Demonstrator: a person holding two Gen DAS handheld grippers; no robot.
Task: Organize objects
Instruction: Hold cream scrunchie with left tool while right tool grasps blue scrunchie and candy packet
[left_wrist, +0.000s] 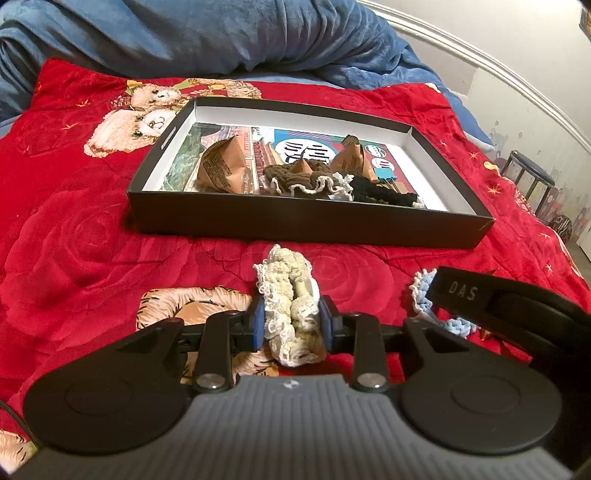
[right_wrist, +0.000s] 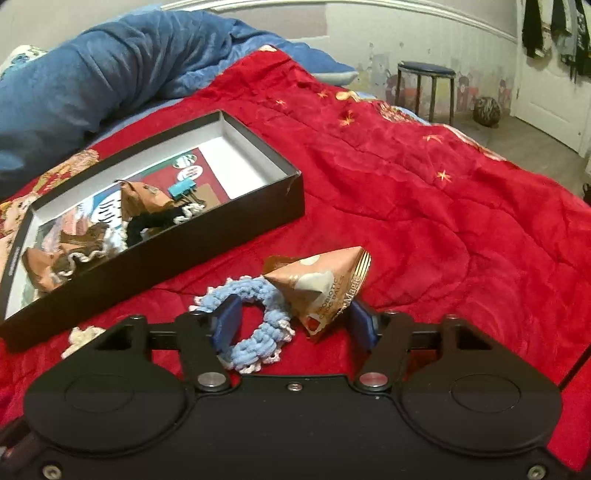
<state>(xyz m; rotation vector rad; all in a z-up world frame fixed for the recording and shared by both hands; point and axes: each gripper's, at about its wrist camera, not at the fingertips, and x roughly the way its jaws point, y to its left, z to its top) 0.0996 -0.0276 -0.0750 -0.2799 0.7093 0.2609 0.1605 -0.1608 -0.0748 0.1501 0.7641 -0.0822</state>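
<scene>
Left gripper (left_wrist: 291, 325) clamps your cream scrunchie (left_wrist: 291, 306) before the black box (left_wrist: 310, 221) | soft, light, springy: pinch the bunched band | right gripper (right_wrist: 295, 325) open astride blue scrunchie (right_wrist: 251, 317) and crinkly snack pouch (right_wrist: 325, 288) on bed: grip its seam.

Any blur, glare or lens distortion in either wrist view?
Left wrist: strong fisheye bend in the white wall moulding, dark vignette corners, cream crocheted scrunchie sharp. Right wrist: same bending, black cardboard box edges slightly soft, no glare, even indoor light.
</scene>
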